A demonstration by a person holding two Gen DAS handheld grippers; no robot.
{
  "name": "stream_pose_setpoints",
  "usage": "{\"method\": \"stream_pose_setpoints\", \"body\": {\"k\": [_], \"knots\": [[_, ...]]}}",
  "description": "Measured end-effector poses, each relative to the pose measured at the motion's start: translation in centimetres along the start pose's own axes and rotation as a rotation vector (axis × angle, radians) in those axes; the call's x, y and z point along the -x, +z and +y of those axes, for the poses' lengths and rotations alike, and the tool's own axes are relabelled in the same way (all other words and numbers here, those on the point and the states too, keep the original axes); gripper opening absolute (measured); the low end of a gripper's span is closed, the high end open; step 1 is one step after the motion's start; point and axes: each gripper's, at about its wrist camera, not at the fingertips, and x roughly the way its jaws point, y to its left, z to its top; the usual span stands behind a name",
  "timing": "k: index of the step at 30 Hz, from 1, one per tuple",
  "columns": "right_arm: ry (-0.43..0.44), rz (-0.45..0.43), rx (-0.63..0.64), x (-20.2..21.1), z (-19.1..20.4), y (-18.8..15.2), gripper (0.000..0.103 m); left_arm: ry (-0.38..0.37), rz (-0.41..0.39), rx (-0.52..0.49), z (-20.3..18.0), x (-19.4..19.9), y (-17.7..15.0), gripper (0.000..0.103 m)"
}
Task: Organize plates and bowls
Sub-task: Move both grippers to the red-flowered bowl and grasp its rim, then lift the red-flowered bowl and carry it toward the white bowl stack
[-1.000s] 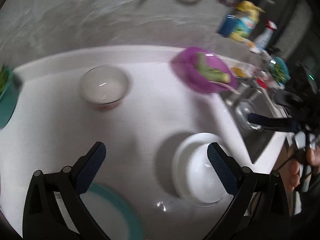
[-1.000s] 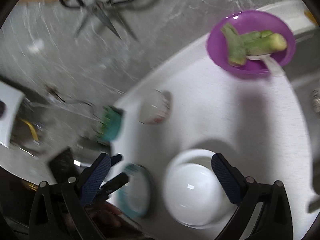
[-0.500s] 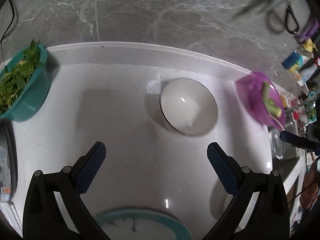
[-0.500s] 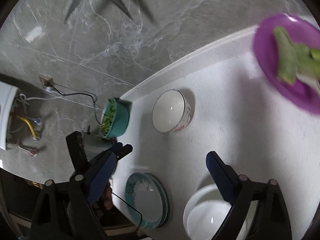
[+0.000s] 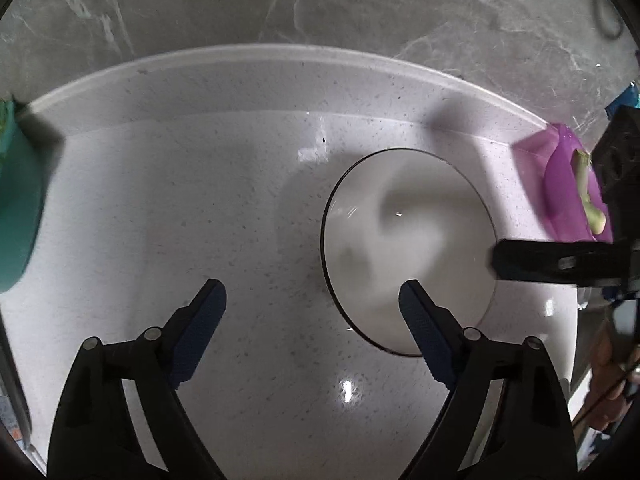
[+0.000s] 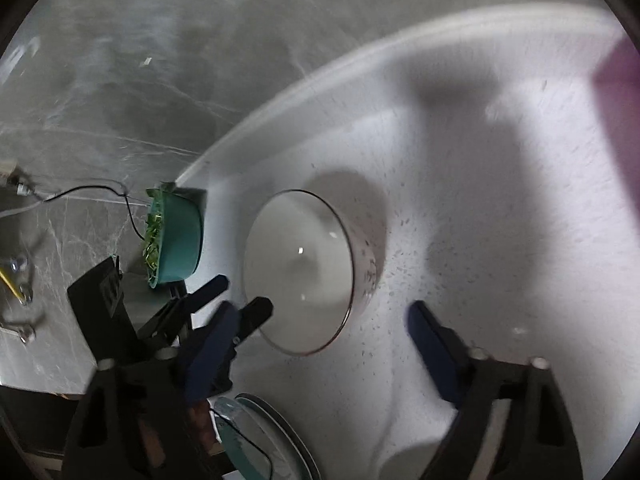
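A white bowl (image 5: pixel 408 248) with a thin dark rim stands on the white counter (image 5: pixel 200 184); it also shows in the right wrist view (image 6: pixel 300 272). My left gripper (image 5: pixel 312 304) is open, its right finger over the bowl's near rim. My right gripper (image 6: pixel 320 320) is open and empty, just short of the bowl. The left gripper's fingers (image 6: pixel 224 292) reach the bowl's left rim in the right wrist view. The right gripper's finger (image 5: pixel 552 260) shows at the bowl's right edge in the left wrist view. Teal-rimmed plates (image 6: pixel 272 436) lie at the near edge.
A teal bowl of greens (image 6: pixel 176 240) stands at the counter's left end, also in the left wrist view (image 5: pixel 16 208). A purple bowl with green vegetable pieces (image 5: pixel 572 196) stands right of the white bowl. A grey marble wall (image 5: pixel 320 4) backs the counter.
Both grippers have moved in close to the white bowl, which now looks much larger. The large white bowl on a plate has left both views.
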Motion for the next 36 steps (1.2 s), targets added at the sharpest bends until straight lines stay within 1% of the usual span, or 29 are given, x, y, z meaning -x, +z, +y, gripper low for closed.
{"method": "stream_pose_setpoints", "body": {"k": [1, 2, 3, 4, 5, 6, 8, 10, 12, 14, 15, 16, 17, 19, 21, 25, 29, 36], "knots": [[-0.012, 0.002, 0.003, -0.3, -0.1, 0.1, 0.072, -0.004, 0.002, 0.005, 0.1, -0.3, 0.1, 0.080], [-0.020, 0.006, 0.008, -0.6, -0.1, 0.2, 0.071, -0.011, 0.005, 0.009, 0.3, -0.7, 0.4, 0.078], [-0.022, 0.014, 0.014, -1.0, -0.1, 0.4, 0.068, -0.015, 0.004, 0.013, 0.5, -1.1, 0.7, 0.072], [-0.023, 0.019, 0.015, -1.2, -0.1, 0.5, 0.065, -0.018, 0.003, 0.014, 0.5, -1.2, 0.7, 0.065], [-0.022, 0.022, 0.009, -1.4, -0.2, 0.7, 0.063, -0.026, 0.002, 0.014, 0.7, -1.5, 0.9, 0.059], [-0.017, 0.023, 0.000, -1.6, -0.3, 0.9, 0.060, -0.032, 0.003, 0.015, 0.8, -1.7, 1.0, 0.047], [-0.005, 0.023, -0.028, -1.9, -0.8, 1.3, 0.057, -0.059, 0.014, 0.023, 0.9, -2.3, 1.3, 0.036], [0.008, 0.021, -0.049, -2.2, -1.1, 1.6, 0.056, -0.072, 0.021, 0.021, 0.6, -2.8, 1.6, 0.030], [-0.020, 0.027, -0.045, -2.5, -1.2, 1.7, 0.057, -0.080, 0.027, 0.011, 0.2, -3.3, 1.7, 0.029], [-0.038, 0.032, -0.029, -2.6, -1.1, 1.7, 0.052, -0.093, 0.038, 0.011, -0.1, -3.8, 1.9, 0.021], [-0.072, 0.030, -0.012, -2.5, -1.0, 1.7, 0.040, -0.100, 0.043, 0.012, -0.1, -4.0, 1.8, 0.019], [-0.084, 0.032, -0.002, -2.5, -1.0, 1.7, 0.025, -0.107, 0.046, 0.016, -0.2, -4.0, 1.8, 0.018], [-0.056, 0.039, -0.005, -2.4, -1.0, 1.8, 0.021, -0.110, 0.049, 0.014, -0.3, -4.2, 1.8, 0.018], [-0.075, 0.045, -0.001, -2.4, -0.7, 1.8, 0.020, -0.116, 0.053, 0.019, -0.5, -4.5, 1.8, 0.014], [-0.087, 0.046, -0.010, -2.3, -0.6, 1.9, 0.020, -0.117, 0.053, 0.023, -0.7, -4.6, 1.9, 0.012], [-0.076, 0.040, -0.031, -2.7, -0.6, 2.0, 0.020, -0.130, 0.060, 0.032, -0.7, -4.6, 2.0, 0.012], [-0.082, 0.034, -0.036, -2.6, -0.5, 1.8, 0.020, -0.114, 0.065, 0.031, -1.1, -4.5, 1.8, 0.012], [-0.083, 0.025, -0.055, -1.2, -0.5, 1.6, 0.020, -0.124, 0.066, 0.032, -1.8, -3.2, 1.5, 0.011]]}}
